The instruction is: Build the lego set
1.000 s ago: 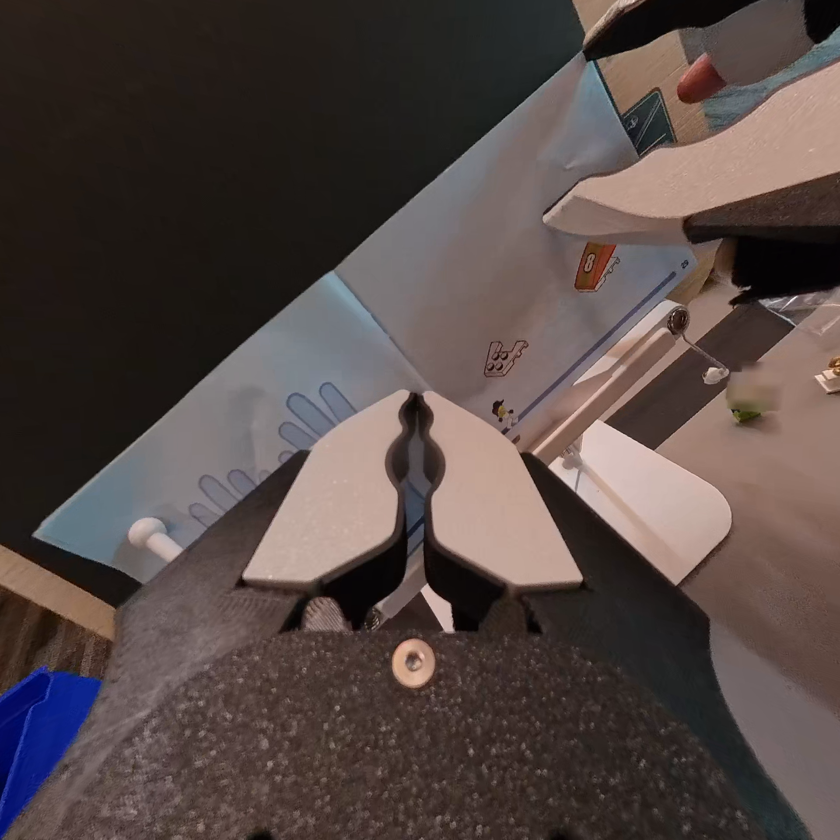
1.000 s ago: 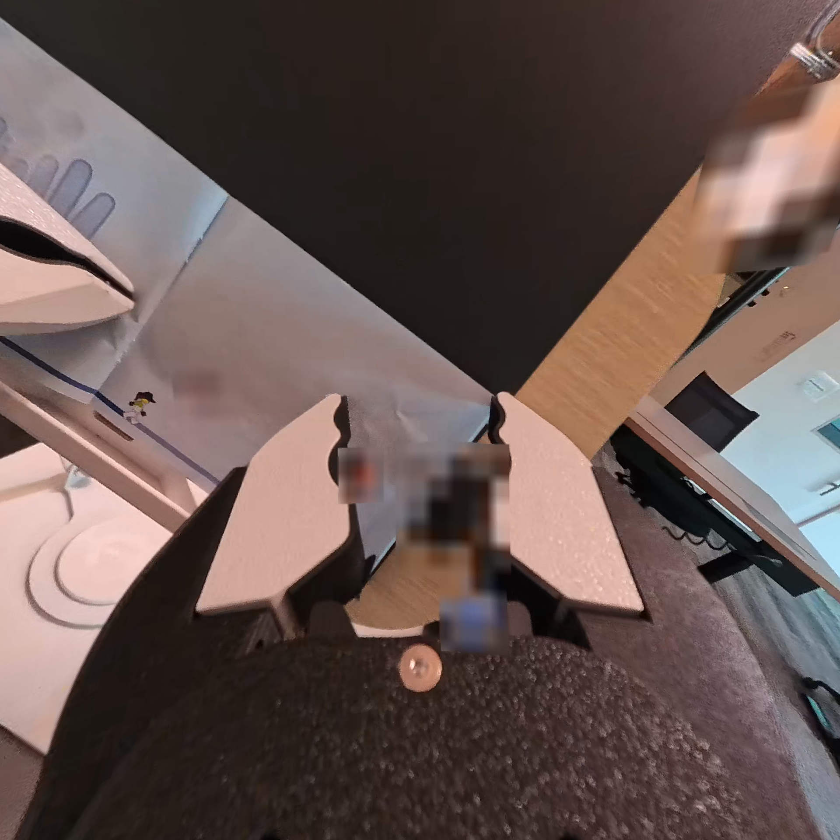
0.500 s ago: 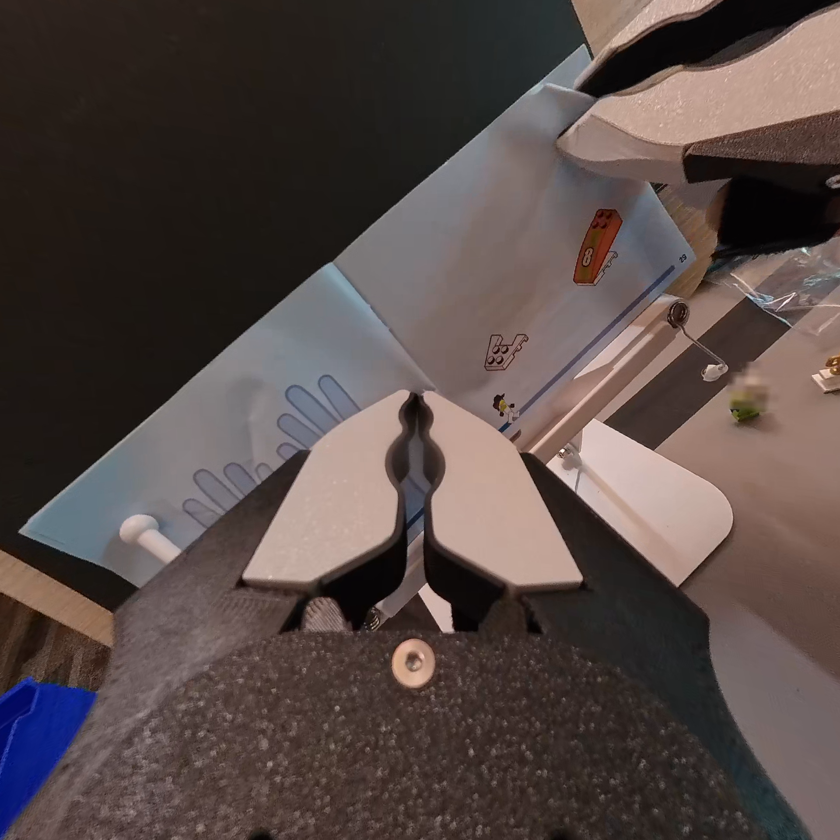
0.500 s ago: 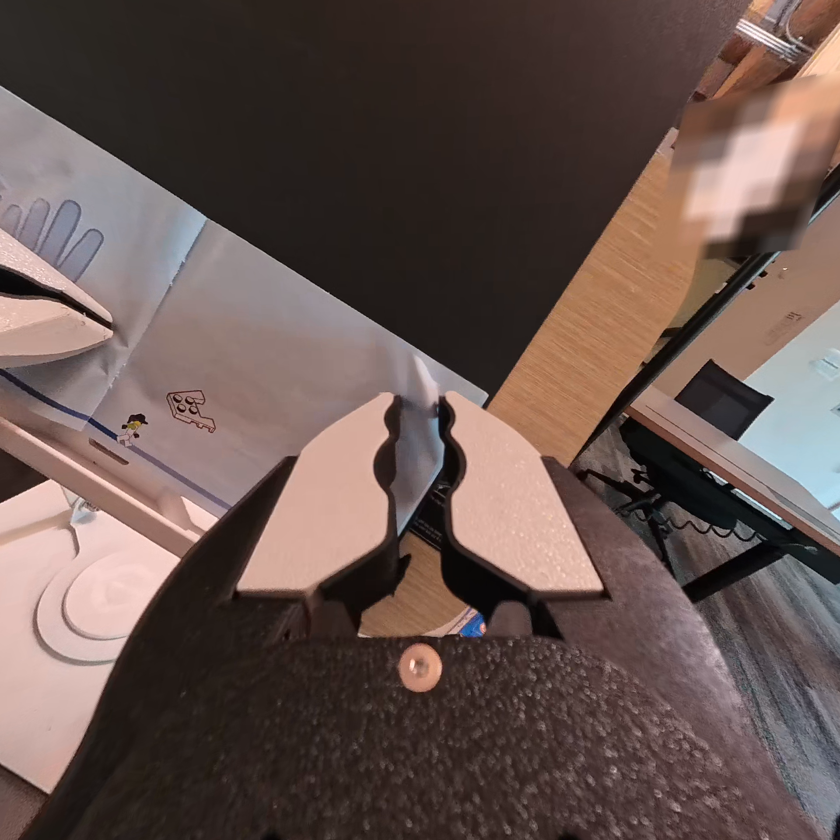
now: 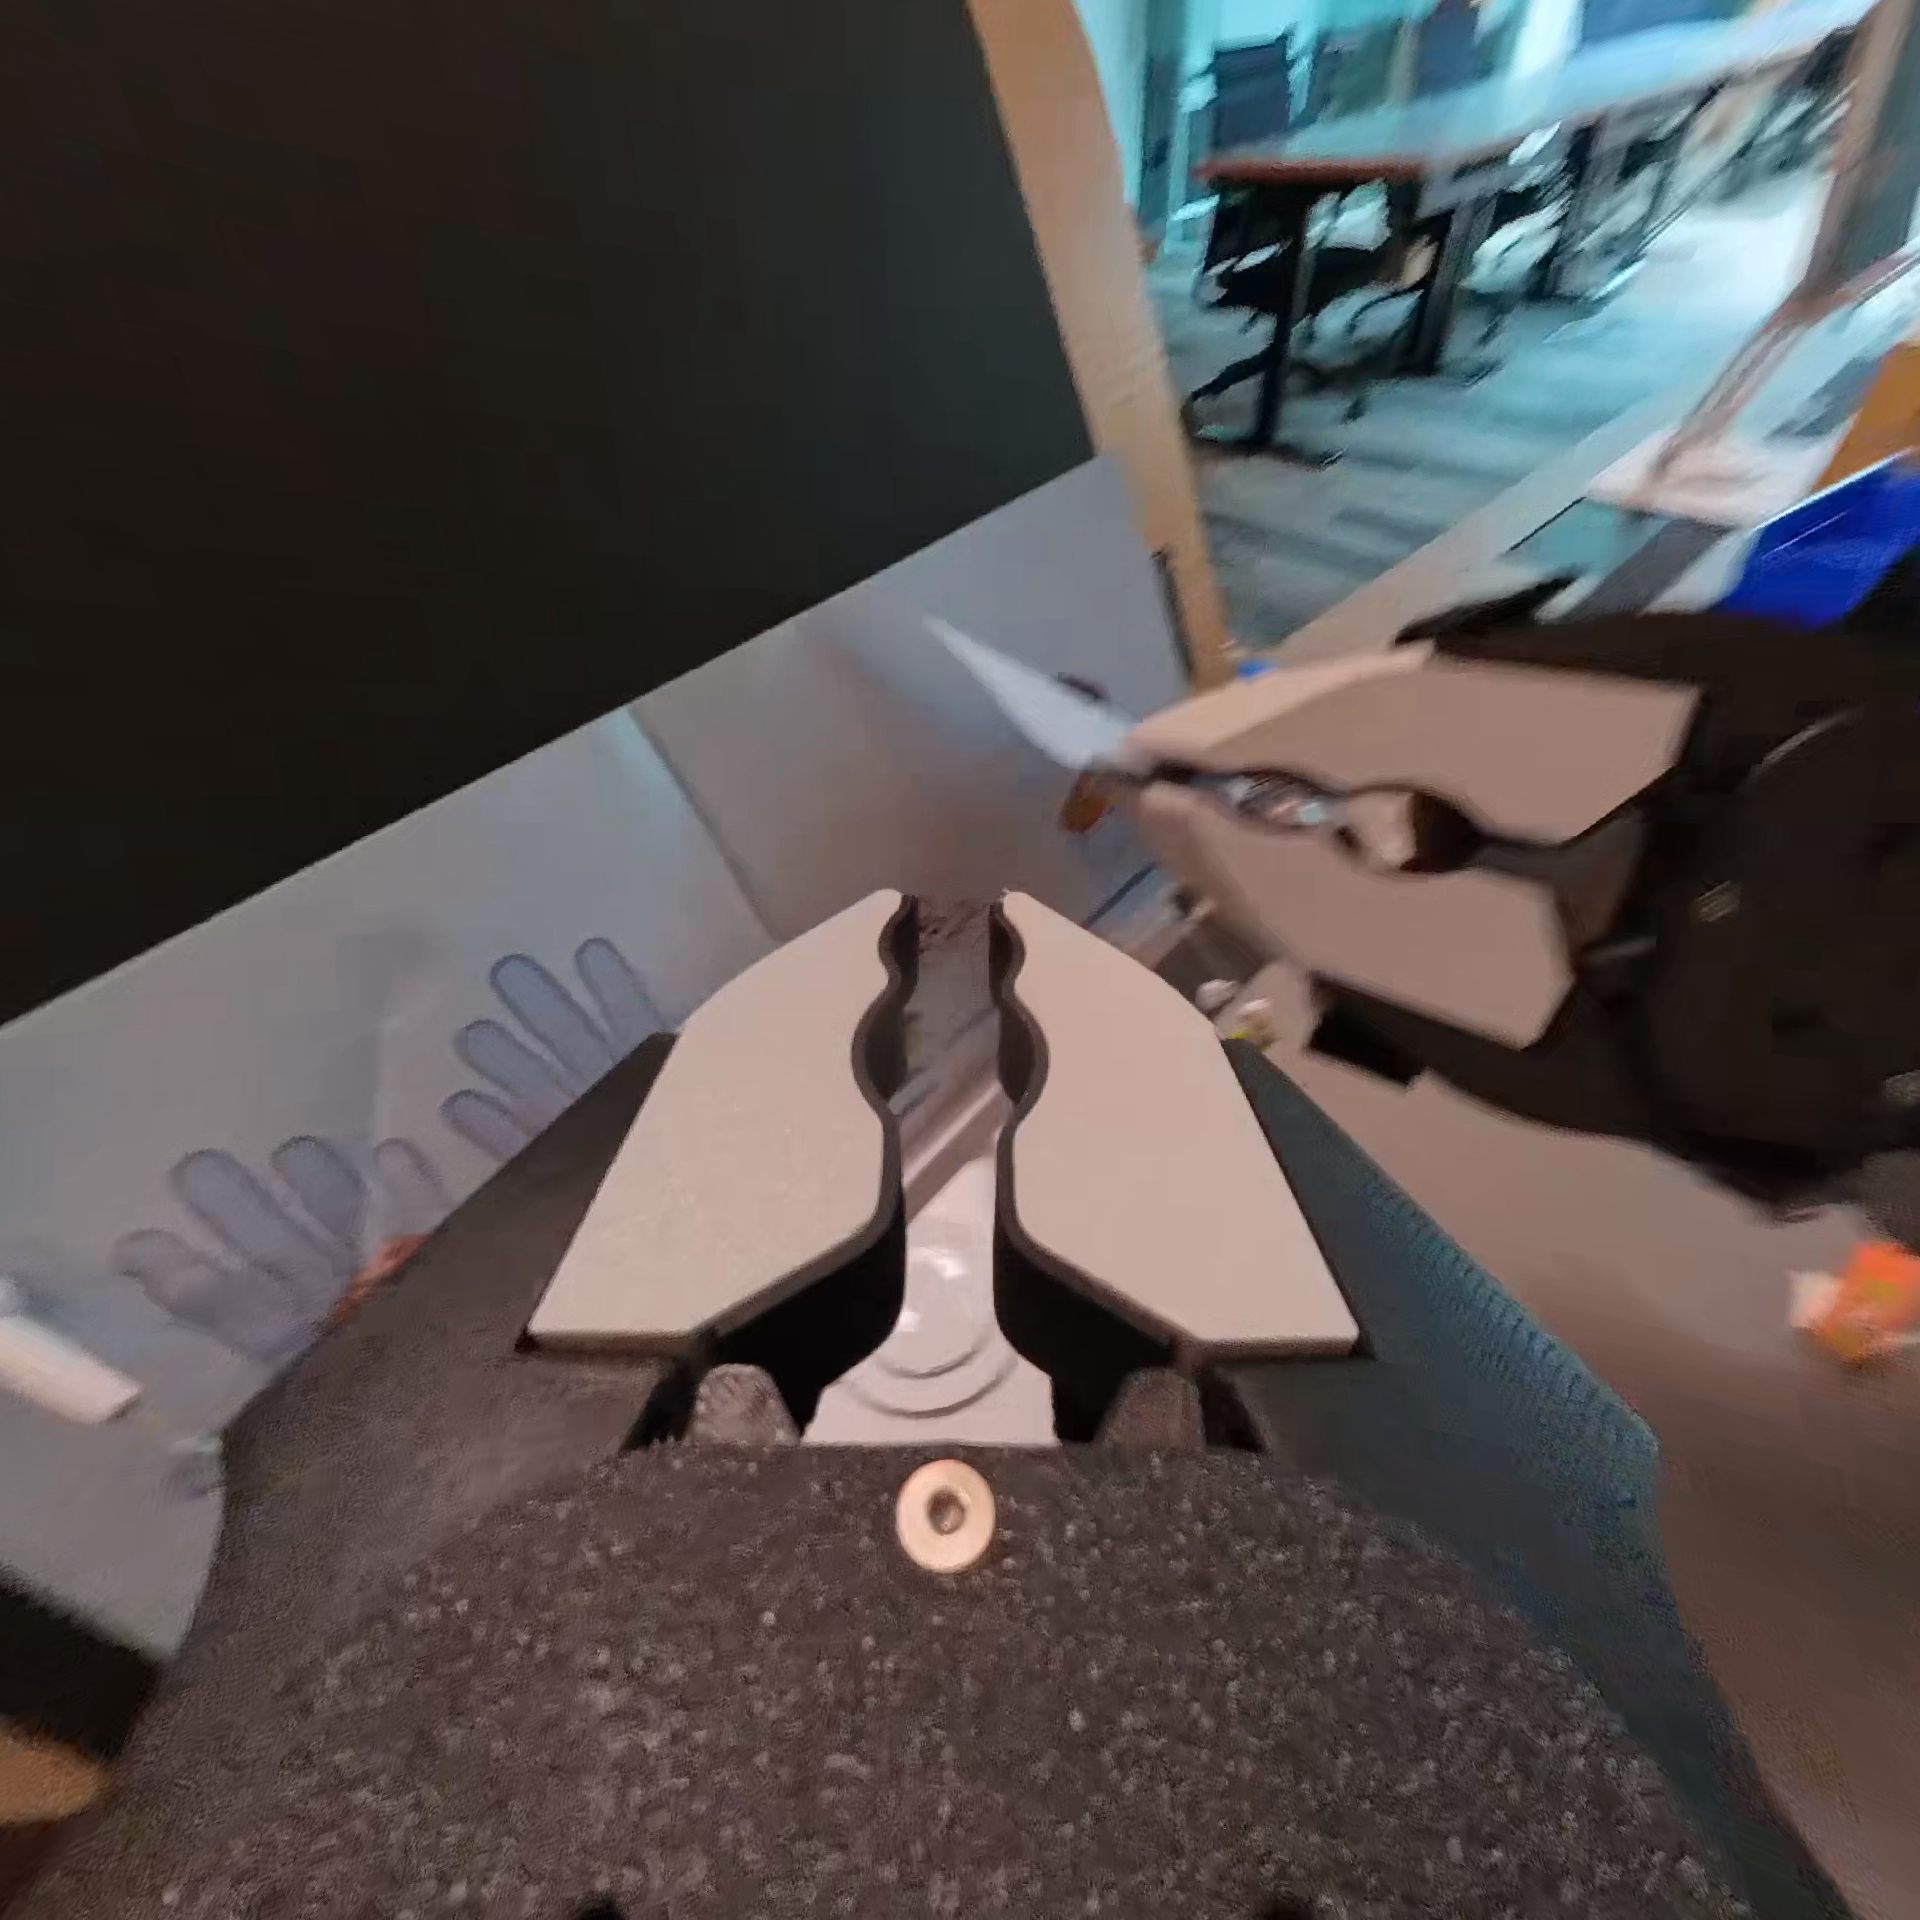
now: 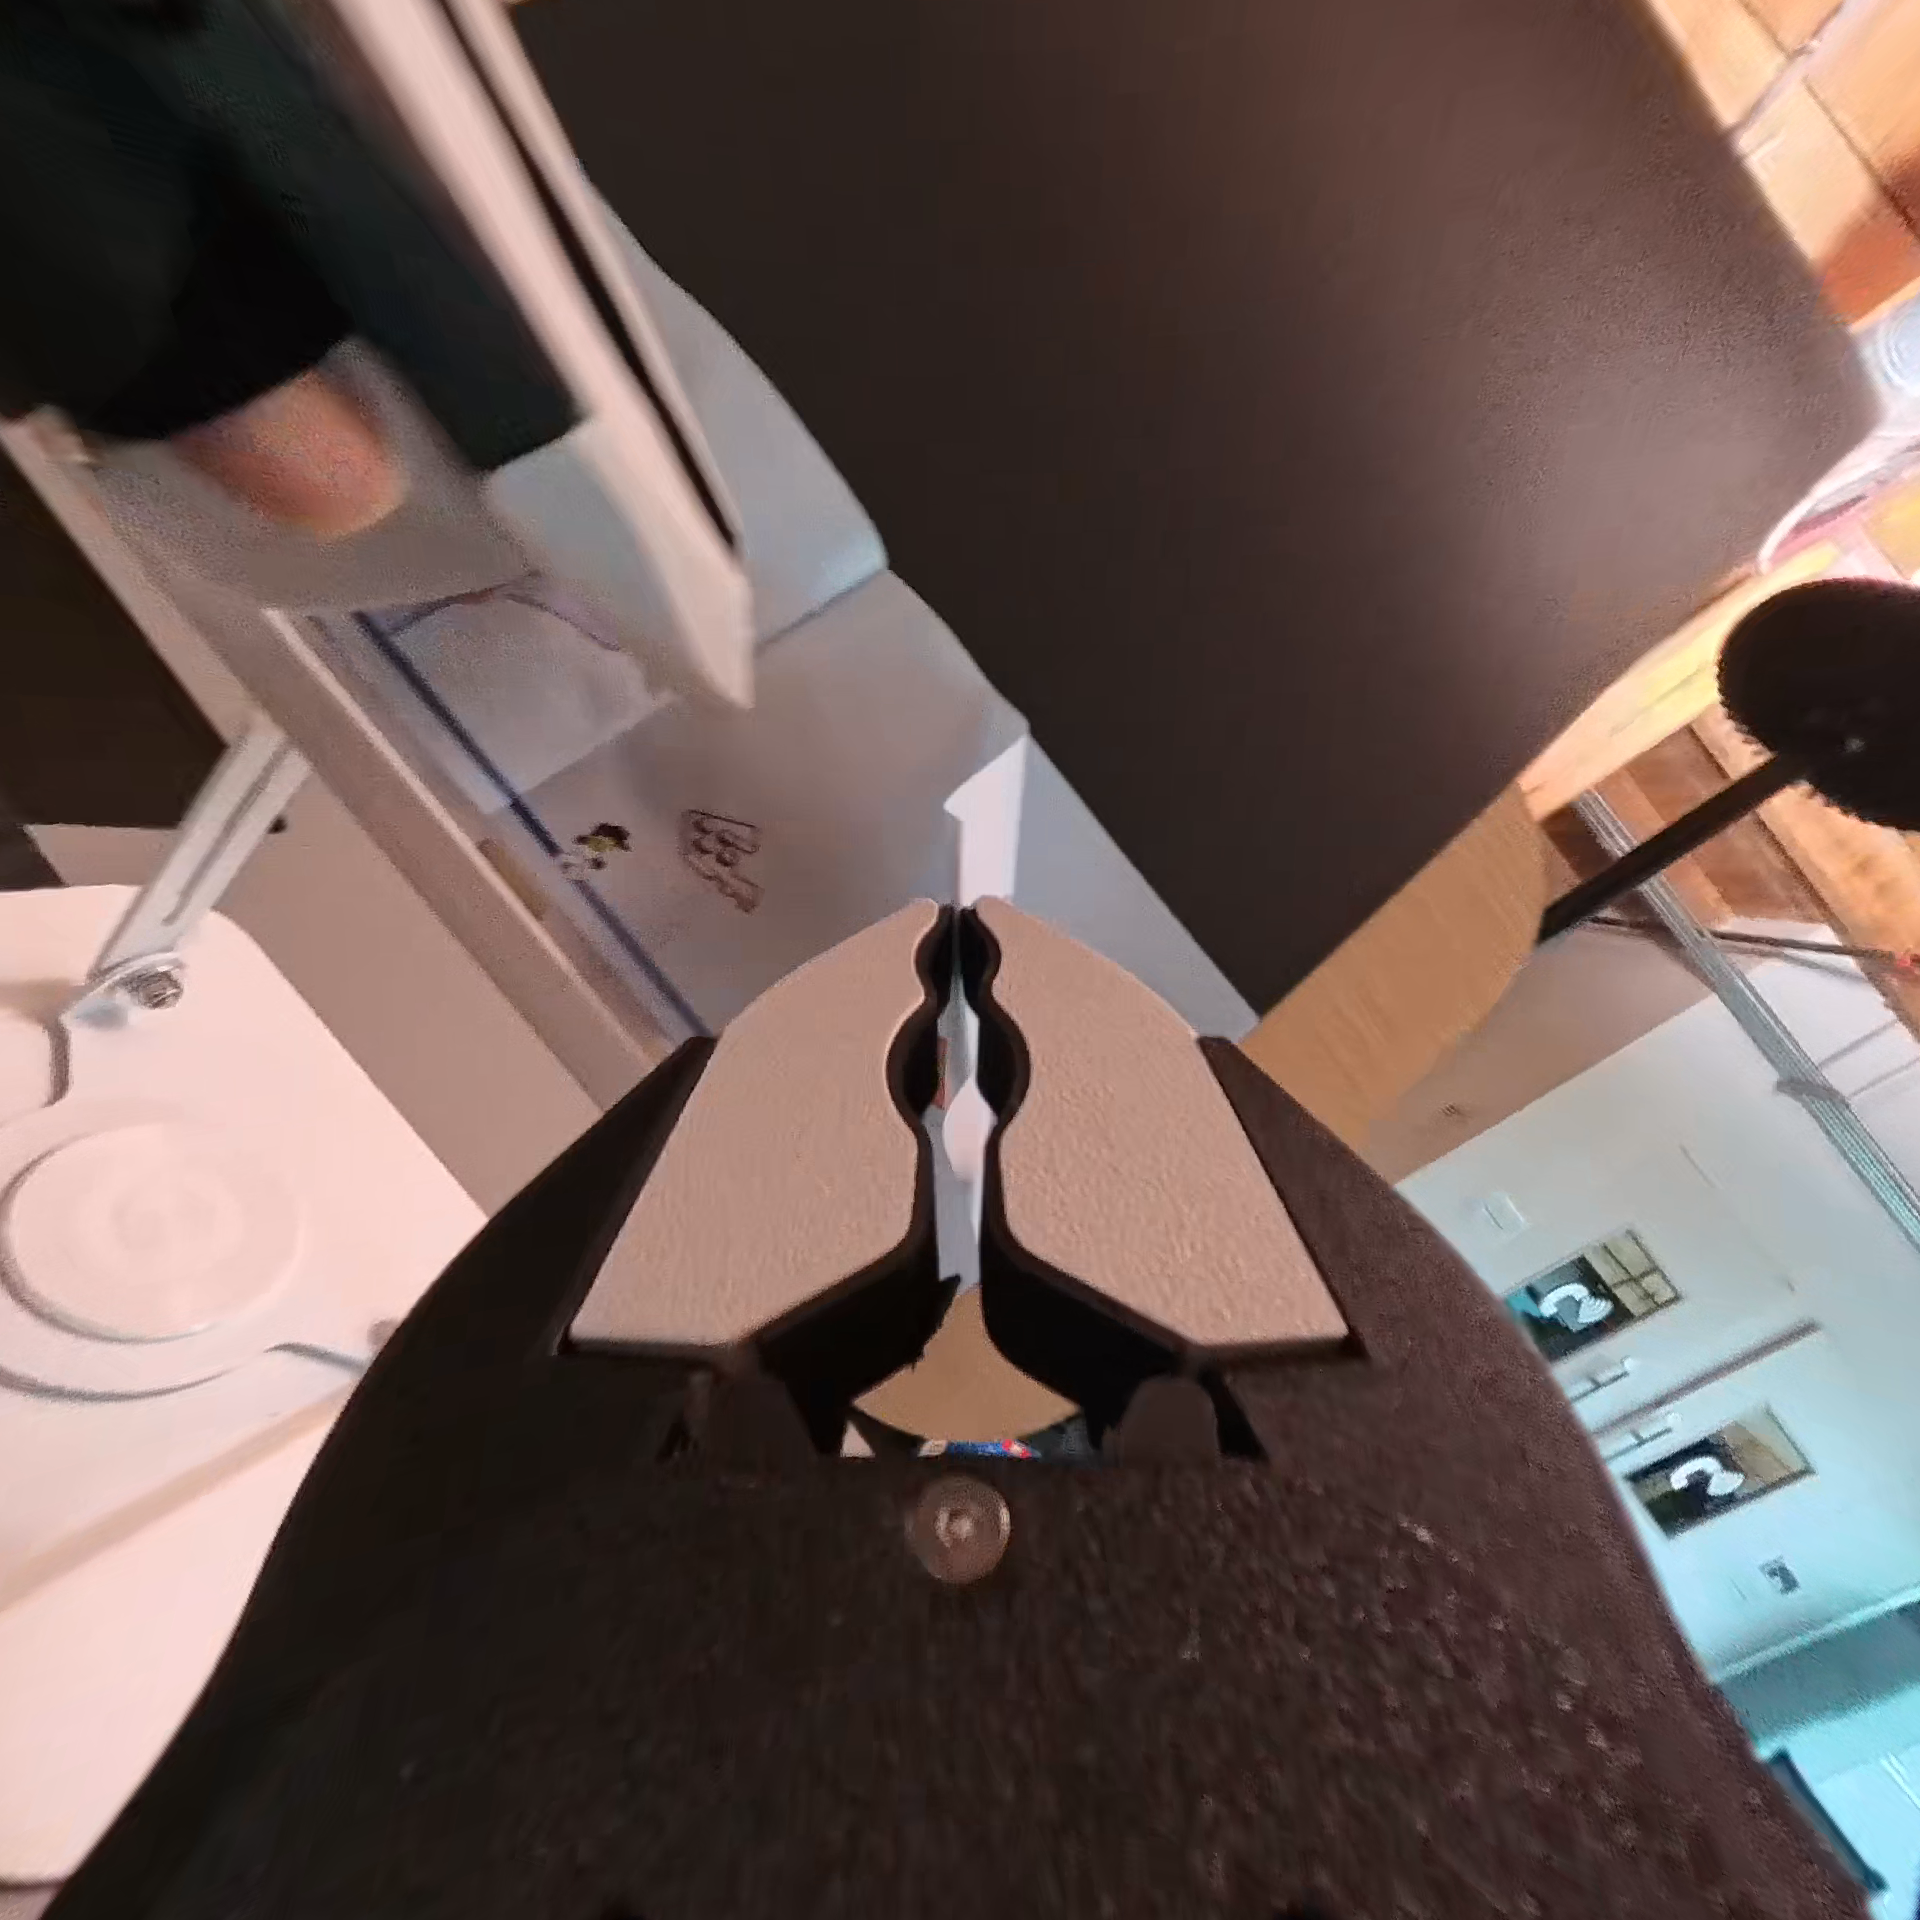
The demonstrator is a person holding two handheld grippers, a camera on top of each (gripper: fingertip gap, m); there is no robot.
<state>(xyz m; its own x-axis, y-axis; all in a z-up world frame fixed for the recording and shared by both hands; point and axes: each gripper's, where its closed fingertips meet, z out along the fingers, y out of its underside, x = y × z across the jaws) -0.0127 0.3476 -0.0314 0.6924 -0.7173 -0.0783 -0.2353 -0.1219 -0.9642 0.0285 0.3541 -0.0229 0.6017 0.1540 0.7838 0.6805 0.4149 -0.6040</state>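
Observation:
A light-blue instruction booklet [image 5: 831, 790] stands open on a white stand, in front of a black panel. My right gripper [image 6: 958, 920] is shut on the edge of one page [image 6: 982, 831], and a thin strip of that sheet shows between its jaws. In the left wrist view my right gripper [image 5: 1127, 764] comes in from the right, pinching the lifted page corner [image 5: 1029, 696]. My left gripper [image 5: 953, 909] is in front of the booklet's lower middle, jaws a narrow gap apart and empty. It also shows blurred in the right wrist view [image 6: 717, 623], with a person's fingertip [image 6: 301, 468] behind it.
The stand's white base [image 6: 156, 1226] lies on the grey table. An orange Lego piece [image 5: 1860, 1309] lies on the table at the right. A blue bin [image 5: 1829, 551] and office desks are beyond. A round black object on a rod [image 6: 1829, 717] is at the right. Tip to tip, the grippers are about 5 cm apart.
My right gripper has shut fully on the page and pulled its corner off the booklet. My left gripper has opened a narrow gap and swung right. Both views are blurred by motion.

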